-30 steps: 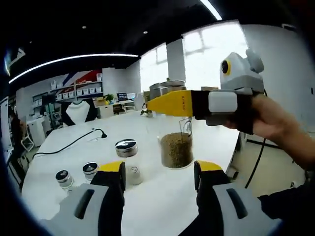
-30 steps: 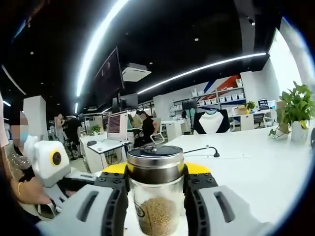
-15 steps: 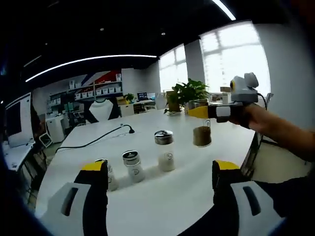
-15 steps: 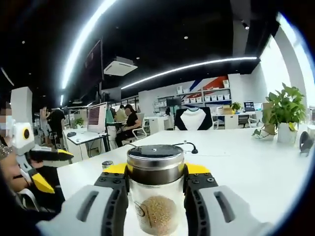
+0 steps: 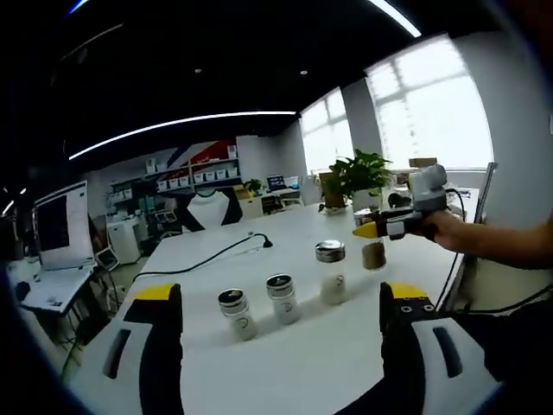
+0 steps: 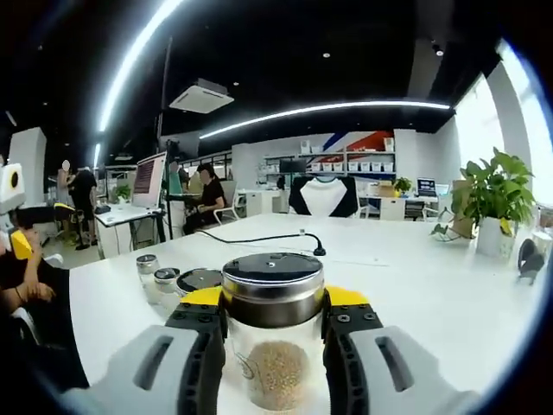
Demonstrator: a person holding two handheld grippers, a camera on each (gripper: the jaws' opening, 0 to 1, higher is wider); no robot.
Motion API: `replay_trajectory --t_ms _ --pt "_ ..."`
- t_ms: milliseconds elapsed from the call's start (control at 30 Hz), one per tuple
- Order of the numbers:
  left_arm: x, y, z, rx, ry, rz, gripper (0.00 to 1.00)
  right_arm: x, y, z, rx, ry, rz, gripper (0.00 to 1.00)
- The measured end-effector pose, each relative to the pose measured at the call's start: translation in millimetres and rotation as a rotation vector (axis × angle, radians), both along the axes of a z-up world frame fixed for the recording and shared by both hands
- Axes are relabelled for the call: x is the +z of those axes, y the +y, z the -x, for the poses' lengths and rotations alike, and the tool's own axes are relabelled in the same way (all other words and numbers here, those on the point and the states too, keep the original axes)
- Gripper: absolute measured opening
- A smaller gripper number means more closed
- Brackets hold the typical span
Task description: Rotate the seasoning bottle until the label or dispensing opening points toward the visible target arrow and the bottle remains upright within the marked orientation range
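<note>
I count four bottles on the white table (image 5: pixel 285 363). Three stand in a loose row in the left gripper view: a small one (image 5: pixel 235 313), a second small one (image 5: pixel 281 297) just beside it, and a taller one (image 5: pixel 329 271) with white contents and a small dark mark on its front. Each has a metal cap. The fourth is the seasoning bottle (image 6: pixel 273 341), and I hold it in my right gripper (image 6: pixel 273 346) — both jaws are pressed against its glass sides just under the cap. It stands upright, clear glass with a wide brushed-metal band and a dark flat lid, about half full of tan-brown grains, with a small dark printed mark low on its left side. In the left gripper view that same bottle (image 5: pixel 373 252) sits near the table's far right edge, beyond the tall white one, with my right gripper (image 5: pixel 373 232) clamped on it and my hand (image 5: pixel 445 232) behind.

My left gripper (image 5: pixel 281 316) is spread wide and holds nothing; its two yellow-tipped jaws stand well apart over the near edge of the table.

One black cable (image 5: pixel 207 257) runs across the far side of the table. One potted plant (image 6: pixel 496 203) stands toward the far right corner — in the right gripper view it is well apart from the bottle I hold.
</note>
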State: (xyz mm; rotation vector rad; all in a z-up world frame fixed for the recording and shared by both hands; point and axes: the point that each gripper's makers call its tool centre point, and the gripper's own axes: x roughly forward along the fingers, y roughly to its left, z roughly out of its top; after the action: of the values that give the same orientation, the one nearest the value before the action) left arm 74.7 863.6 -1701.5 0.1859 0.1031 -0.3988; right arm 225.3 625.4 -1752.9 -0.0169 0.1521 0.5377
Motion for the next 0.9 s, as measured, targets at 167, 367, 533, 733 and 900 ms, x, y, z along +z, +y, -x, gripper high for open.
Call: replay_trajectory --t_ms 167,367,533,733,900 --pt "-3.2 19 0.6 0.042 0.019 -0.006 1.00 -11.3 -5 -11 -0.016 0.022 -0.007 0.40" --pt "-7.6 29 -1.4 0.076 0.034 -0.022 1.00 -23.5 -4 -19 -0.013 0.046 0.021 0.40" --pt "-5.5 30 -3.6 0.083 0.029 -0.015 1.00 -28.7 -7 -18 -0.010 0.058 0.032 0.40" --pt "-10.3 29 -6.3 0.078 0.039 -0.022 1.00 -44.0 -6 -7 -0.001 0.080 0.085 0.40" --pt "-12.9 27 -4.9 0.069 0.044 -0.014 0.99 -40.6 -10 -9 -0.011 0.057 0.031 0.40"
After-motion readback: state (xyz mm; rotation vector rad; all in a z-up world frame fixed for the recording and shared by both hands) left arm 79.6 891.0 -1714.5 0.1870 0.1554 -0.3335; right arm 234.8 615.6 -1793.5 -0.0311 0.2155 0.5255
